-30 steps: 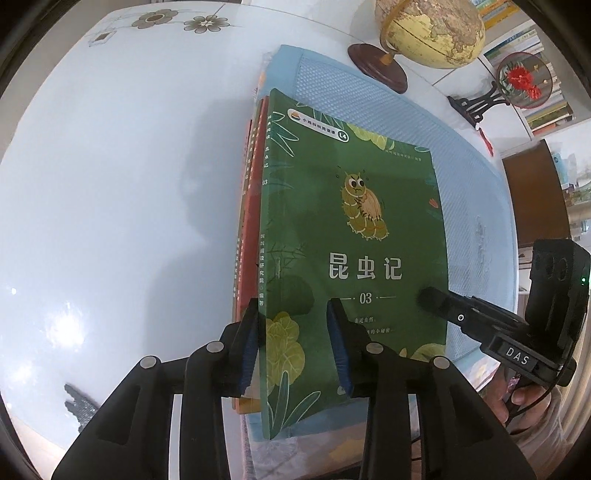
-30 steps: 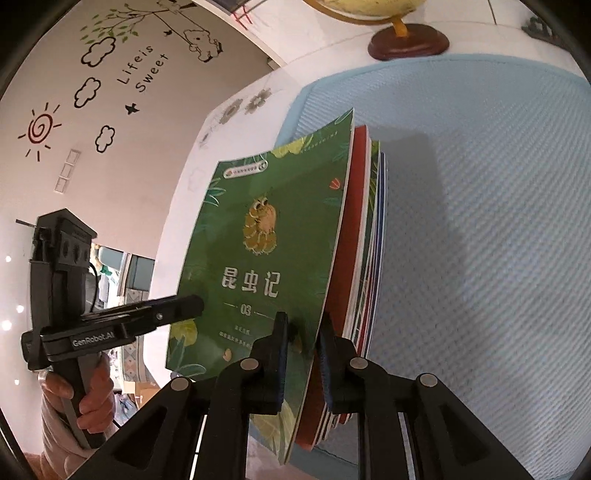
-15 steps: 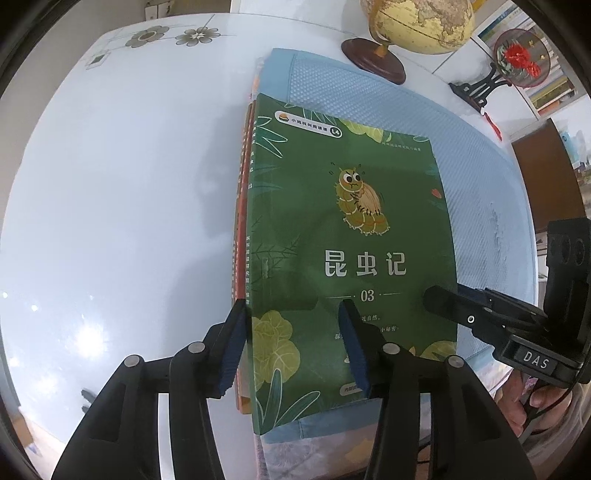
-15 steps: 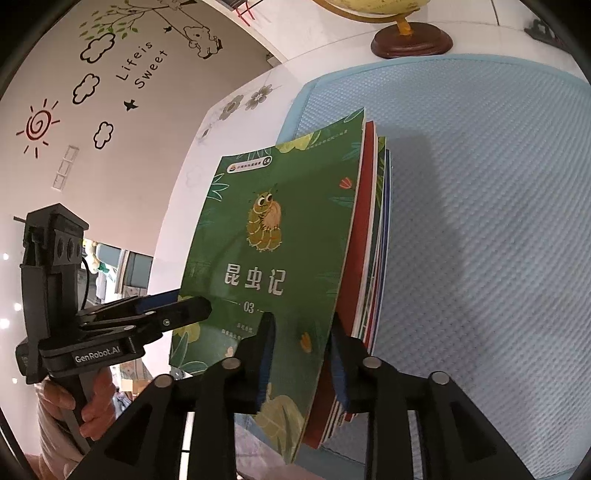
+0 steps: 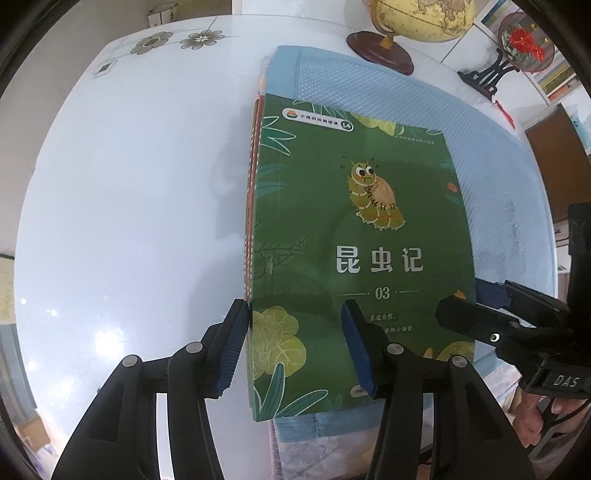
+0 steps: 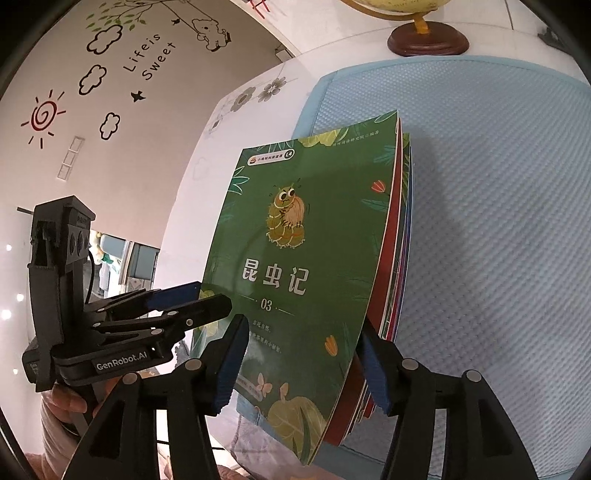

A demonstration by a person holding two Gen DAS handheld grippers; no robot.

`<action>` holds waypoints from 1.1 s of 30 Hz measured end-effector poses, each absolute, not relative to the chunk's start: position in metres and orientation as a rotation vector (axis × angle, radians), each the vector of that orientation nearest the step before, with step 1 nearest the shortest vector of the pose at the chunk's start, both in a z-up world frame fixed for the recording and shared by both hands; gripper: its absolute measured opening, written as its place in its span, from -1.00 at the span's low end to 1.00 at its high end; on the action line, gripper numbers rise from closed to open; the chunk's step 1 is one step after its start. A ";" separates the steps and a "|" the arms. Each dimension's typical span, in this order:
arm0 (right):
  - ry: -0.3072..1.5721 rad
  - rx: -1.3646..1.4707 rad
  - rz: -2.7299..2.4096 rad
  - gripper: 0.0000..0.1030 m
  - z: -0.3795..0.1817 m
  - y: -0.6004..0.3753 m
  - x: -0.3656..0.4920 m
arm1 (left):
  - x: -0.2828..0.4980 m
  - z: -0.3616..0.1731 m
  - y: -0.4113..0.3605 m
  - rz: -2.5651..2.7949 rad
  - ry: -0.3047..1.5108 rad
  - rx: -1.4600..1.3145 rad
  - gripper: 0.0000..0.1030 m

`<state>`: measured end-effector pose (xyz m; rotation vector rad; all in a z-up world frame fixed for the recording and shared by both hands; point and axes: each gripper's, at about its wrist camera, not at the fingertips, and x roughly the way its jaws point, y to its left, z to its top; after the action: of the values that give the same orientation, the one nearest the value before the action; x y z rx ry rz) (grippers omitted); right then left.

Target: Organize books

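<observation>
The white counter (image 5: pixel 122 206) carries a light blue mat (image 5: pixel 373 88), and the stack of books (image 6: pixel 397 266) lies along the left edge of this mat, with the green book (image 5: pixel 354 236) on top. A globe (image 5: pixel 417 18) stands behind it.

Your left gripper (image 5: pixel 295 347) has just been opening; its jaws now stand apart around the near left corner of the stack, and the pads do not press on it. Your right gripper (image 6: pixel 303 362) has also just been opening and is released around the near right corner.

To finish this step well, lift both grippers straight away from the books, so that no pad drags the green cover and spoils the aligned edges.

You cannot see how many books are under the green one; only thin red and blue edges show. The globe is cut off at the top, and the near edge of the mat is hidden behind the gripper fingers.
</observation>
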<state>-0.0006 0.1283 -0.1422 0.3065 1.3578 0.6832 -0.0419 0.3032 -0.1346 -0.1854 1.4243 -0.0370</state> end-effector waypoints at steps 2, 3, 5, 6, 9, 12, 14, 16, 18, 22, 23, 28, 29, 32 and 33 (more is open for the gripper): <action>1.362 0.305 0.684 0.11 -0.142 0.130 -0.001 | -0.043 -0.138 0.302 -0.024 1.434 -0.182 -0.03; 1.370 0.309 0.683 0.11 -0.143 0.130 0.000 | -0.043 -0.138 0.303 -0.019 1.430 -0.180 -0.03; 1.384 0.334 0.681 0.11 -0.144 0.129 0.002 | -0.045 -0.139 0.304 -0.013 1.432 -0.189 -0.03; 1.388 0.339 0.683 0.12 -0.144 0.127 0.003 | -0.045 -0.139 0.304 -0.010 1.432 -0.192 -0.03; 1.397 0.326 0.679 0.12 -0.143 0.126 0.004 | -0.048 -0.137 0.304 0.002 1.431 -0.188 -0.03; 1.397 0.319 0.686 0.12 -0.141 0.124 0.005 | -0.049 -0.135 0.307 0.031 1.426 -0.174 -0.03; 1.401 0.314 0.683 0.12 -0.139 0.122 0.005 | -0.051 -0.132 0.309 0.049 1.419 -0.178 -0.03; 1.401 0.306 0.680 0.12 -0.138 0.121 0.004 | -0.051 -0.132 0.311 0.068 1.421 -0.181 -0.03; 1.402 0.303 0.681 0.12 -0.137 0.117 0.004 | -0.054 -0.131 0.312 0.096 1.425 -0.189 -0.03; 1.395 0.356 0.678 0.12 -0.133 0.100 0.007 | -0.057 -0.127 0.313 0.140 1.426 -0.207 -0.02; 1.391 0.359 0.676 0.12 -0.131 0.097 0.008 | -0.058 -0.125 0.313 0.150 1.422 -0.211 -0.02; 1.348 0.355 0.688 0.12 -0.108 0.073 0.011 | -0.065 -0.104 0.300 0.205 1.391 -0.223 0.03; 1.332 0.349 0.695 0.12 -0.100 0.068 0.011 | -0.066 -0.099 0.297 0.212 1.384 -0.223 0.05; 1.270 0.317 0.730 0.12 -0.070 0.050 0.010 | -0.064 -0.075 0.283 0.227 1.348 -0.227 0.16; 1.245 0.307 0.750 0.13 -0.057 0.043 0.010 | -0.063 -0.068 0.278 0.232 1.334 -0.225 0.20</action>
<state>0.0097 0.0427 -0.0574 0.3074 1.2448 0.7502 -0.0632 0.2779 -0.0676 -0.2250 1.3340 0.2315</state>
